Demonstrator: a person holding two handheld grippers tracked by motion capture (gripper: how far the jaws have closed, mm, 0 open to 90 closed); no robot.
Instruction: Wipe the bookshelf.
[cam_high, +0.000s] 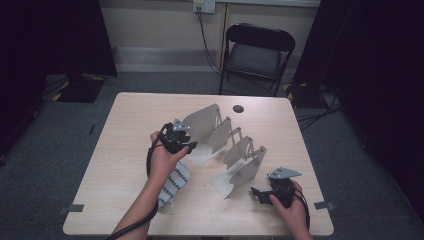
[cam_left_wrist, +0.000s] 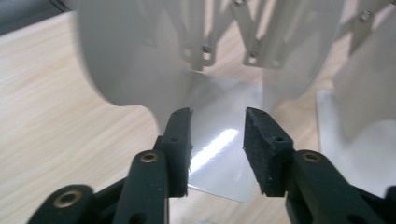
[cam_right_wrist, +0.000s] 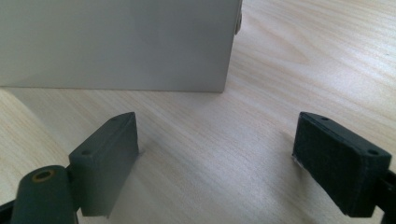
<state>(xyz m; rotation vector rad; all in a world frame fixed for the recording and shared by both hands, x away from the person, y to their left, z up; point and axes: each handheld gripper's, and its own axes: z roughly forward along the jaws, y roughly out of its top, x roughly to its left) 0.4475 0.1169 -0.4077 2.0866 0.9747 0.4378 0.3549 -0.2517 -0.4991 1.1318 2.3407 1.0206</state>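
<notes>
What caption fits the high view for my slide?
Left gripper, jaws apart, at the far end of an expanding metal file rack; right gripper open beside its near end, striped cloth on the table.

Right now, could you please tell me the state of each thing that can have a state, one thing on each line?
expanding metal rack: stretched out, standing upright on the table.
left gripper: jaws partly open at the rack's far end, nothing pressed between the pads.
right gripper: jaws wide open, empty, near the rack's closest plate.
striped cloth: lying crumpled on the table beside the left forearm.
folding chair: unfolded, unoccupied, behind the table.
</notes>
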